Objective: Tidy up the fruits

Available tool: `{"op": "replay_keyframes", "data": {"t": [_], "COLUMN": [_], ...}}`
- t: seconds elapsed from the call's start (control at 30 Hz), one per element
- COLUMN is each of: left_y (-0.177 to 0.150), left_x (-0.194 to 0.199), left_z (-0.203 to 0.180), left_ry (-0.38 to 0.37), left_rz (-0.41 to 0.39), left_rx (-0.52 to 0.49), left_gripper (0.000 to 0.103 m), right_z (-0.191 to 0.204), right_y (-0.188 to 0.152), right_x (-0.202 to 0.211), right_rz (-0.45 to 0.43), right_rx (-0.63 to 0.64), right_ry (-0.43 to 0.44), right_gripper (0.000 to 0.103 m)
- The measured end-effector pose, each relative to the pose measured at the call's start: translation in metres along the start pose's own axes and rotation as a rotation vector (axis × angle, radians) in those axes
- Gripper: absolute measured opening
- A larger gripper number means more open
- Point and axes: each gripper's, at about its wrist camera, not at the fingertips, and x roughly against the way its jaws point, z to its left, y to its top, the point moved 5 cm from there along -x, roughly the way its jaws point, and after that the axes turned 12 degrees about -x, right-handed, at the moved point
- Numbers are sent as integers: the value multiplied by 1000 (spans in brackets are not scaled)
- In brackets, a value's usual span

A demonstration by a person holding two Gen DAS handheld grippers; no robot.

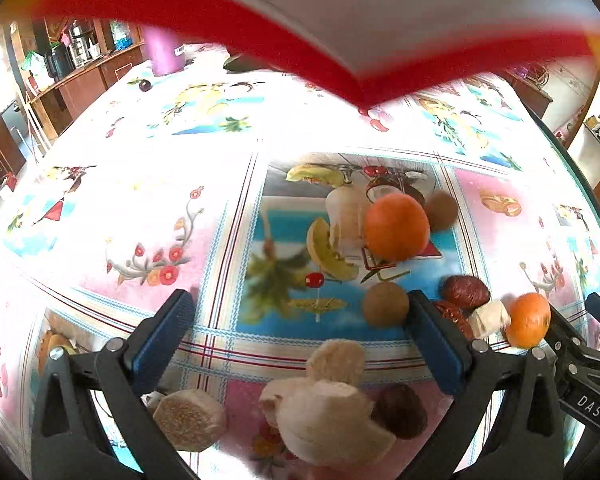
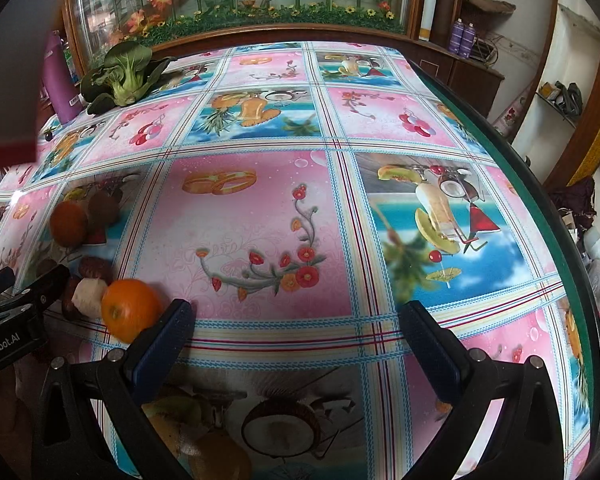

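Note:
In the left wrist view, a large orange [image 1: 396, 226] lies on the patterned tablecloth [image 1: 140, 208], with a brown round fruit [image 1: 442, 210] behind it. My left gripper [image 1: 300, 340] is open and empty; a second brown fruit [image 1: 385, 304] touches its right finger. Pale cut chunks [image 1: 332, 400], a dark date [image 1: 400, 410] and a round slice [image 1: 190, 420] lie under the jaws. Red dates [image 1: 466, 291] and a white chunk [image 1: 490, 317] sit beside a small orange [image 1: 528, 320]. My right gripper [image 2: 298, 340] is open, with that small orange [image 2: 130, 308] outside its left finger.
A blurred white dish with a red rim [image 1: 340, 20] hangs across the top of the left wrist view. Bok choy [image 2: 124, 76] and a purple bottle [image 2: 60, 80] stand at the table's far left. The table's dark edge [image 2: 540, 200] curves along the right.

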Motion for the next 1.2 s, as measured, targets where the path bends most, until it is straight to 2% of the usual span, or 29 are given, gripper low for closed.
{"op": "replay_keyframes", "data": {"t": [1.2], "left_y": [-5], "left_x": [-3], "left_z": [-3], "left_ry": [-1], "left_rz": [0], "left_rx": [1], "left_gripper": [103], "right_z": [0], "right_y": [0], "right_x": [0], "right_rz": [1], "right_rx": [-1], "right_ry": [2], "right_gripper": [103]}}
